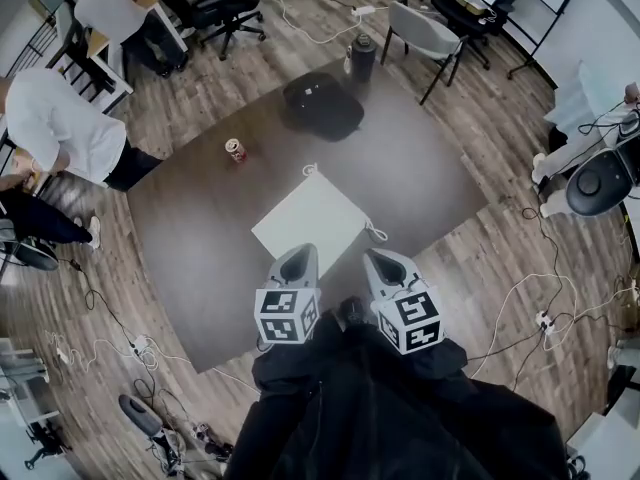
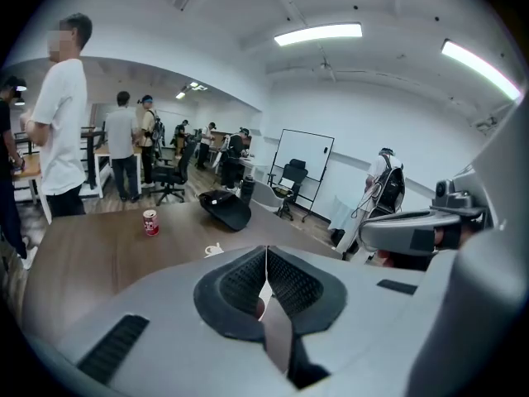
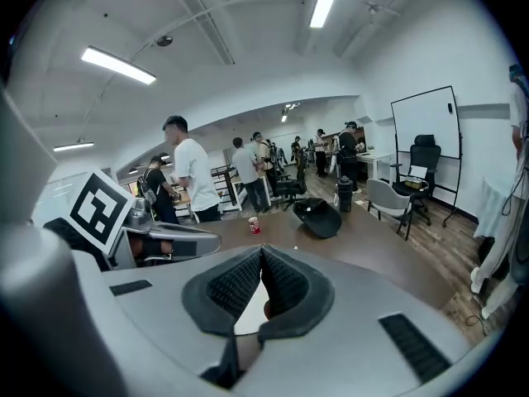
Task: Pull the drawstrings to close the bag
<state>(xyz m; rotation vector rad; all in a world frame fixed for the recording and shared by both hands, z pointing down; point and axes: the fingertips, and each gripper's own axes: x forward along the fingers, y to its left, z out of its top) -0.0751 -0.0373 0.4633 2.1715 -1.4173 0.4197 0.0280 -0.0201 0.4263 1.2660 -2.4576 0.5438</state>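
Note:
A flat white drawstring bag (image 1: 310,223) lies on the dark table (image 1: 200,238) in the head view. One white cord loop (image 1: 310,170) sticks out at its far corner and another (image 1: 377,233) at its right corner. My left gripper (image 1: 297,260) and right gripper (image 1: 386,264) hang side by side just short of the bag's near edge, both shut with nothing between the jaws. In the left gripper view the left gripper (image 2: 266,251) has its pads together, with the far cord loop (image 2: 213,251) beyond. The right gripper (image 3: 260,251) is likewise shut, with the white bag (image 3: 246,314) showing below it.
A red can (image 1: 235,150) stands on the table's far left and a black backpack (image 1: 322,105) lies at its far end. Office chairs (image 1: 425,36), cables on the wood floor and people (image 1: 60,128) surround the table.

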